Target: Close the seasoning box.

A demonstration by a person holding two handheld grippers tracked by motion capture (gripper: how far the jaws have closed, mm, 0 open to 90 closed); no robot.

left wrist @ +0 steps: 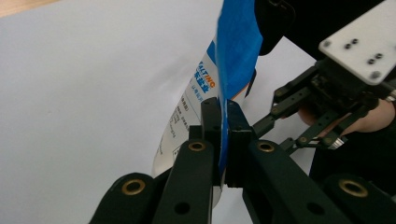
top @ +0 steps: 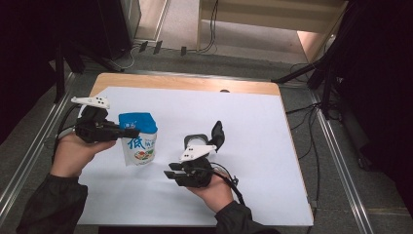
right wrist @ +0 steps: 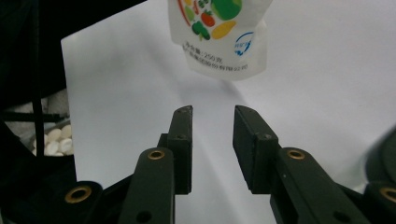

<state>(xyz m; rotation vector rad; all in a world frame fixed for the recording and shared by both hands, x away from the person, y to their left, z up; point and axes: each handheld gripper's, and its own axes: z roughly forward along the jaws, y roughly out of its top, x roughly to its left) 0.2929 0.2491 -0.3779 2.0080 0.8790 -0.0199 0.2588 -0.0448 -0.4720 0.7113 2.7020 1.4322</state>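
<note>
The left gripper (top: 127,132) is pinching the blue top edge of a white-and-blue stand-up pouch (top: 139,145), its jaws clamped tight on the film in the left gripper view. The pouch is hanging upright over the near-left part of the white table sheet (top: 253,146). The right gripper (top: 171,174) is hovering just to the pouch's right, jaws partly apart and holding nothing, pointing toward the pouch's printed lower half (right wrist: 219,37).
</note>
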